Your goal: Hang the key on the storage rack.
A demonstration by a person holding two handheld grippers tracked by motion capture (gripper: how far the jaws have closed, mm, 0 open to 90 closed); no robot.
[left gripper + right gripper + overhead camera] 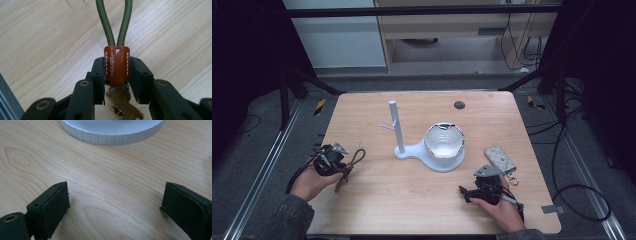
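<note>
green cord loop [114, 22] cropped, brass key [122, 102] half-hidden

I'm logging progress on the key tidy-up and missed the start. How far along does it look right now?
Early. Done: the left gripper is shut on the key strap, its green cord loop pointing away over the table. In hand: that keyring, near the table's left edge. Left, presumably: hanging it on the white stand, whose pegs are bare. The right gripper is open; the quilted key case lies beside it.

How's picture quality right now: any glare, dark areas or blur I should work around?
High view: table evenly lit, surroundings dark, glare inside the white bowl. Left gripper view: leather tab and green cord sharp, brass key softer. Right gripper view: wood grain crisp, near jaws slightly soft, mild sheen on the wood.
</note>
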